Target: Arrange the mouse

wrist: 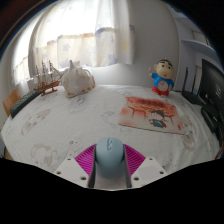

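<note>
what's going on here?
A person's handheld gripper has a light blue-grey mouse between its pink pads, which look pressed against the mouse's sides, so it appears gripped. It sits at the near edge of a table covered in a pale patterned cloth. Beyond the fingers lies a pink mat; farther back stand a toy figure, a cream bag and a model ship. The mouse is not yet on the mat.

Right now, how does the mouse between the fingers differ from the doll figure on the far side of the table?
The mouse is pale blue-grey and plain, while the doll figure is red, yellow and blue. The mouse sits low between the gripper fingers with their pink pads at each side, while the doll figure stands upright well beyond them, past the picture mat. The mouse looks smooth and rounded; the doll figure has a head and body.
</note>
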Tool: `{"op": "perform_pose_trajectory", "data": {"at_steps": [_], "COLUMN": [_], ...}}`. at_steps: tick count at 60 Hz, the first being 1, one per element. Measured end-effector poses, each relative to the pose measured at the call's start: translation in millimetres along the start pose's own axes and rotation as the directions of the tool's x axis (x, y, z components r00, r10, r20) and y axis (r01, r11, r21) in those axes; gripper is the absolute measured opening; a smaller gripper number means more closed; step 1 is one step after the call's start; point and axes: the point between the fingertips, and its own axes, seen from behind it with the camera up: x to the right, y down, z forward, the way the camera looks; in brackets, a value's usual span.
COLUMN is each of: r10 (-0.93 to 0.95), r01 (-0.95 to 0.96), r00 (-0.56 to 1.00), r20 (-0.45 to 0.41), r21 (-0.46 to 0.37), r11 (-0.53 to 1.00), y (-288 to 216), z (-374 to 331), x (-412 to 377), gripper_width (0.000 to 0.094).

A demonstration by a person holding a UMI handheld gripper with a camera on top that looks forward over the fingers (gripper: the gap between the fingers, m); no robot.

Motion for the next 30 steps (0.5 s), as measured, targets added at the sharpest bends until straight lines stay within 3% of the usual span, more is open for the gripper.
{"op": "perform_pose_trajectory", "data": {"at_steps": [5,16,22,30], "r10": [0.000,0.019,0.021,0.036], "r01": [0.000,-0.015,0.001,-0.003], "r00": [1.000,1.000,0.996,0.989], "r20": [-0.002,-0.023,-0.091,-0.141], "r21": [0.008,0.160,0.238,0.230], "r11": [1.000,0.987,0.971,0.973], "y": [-24,-148,-207,-225], "z": [-12,-38,-26,30], "x": [-1,22,70,135], "gripper_width": [0.0412,0.0412,0.0411,0.0411]}}
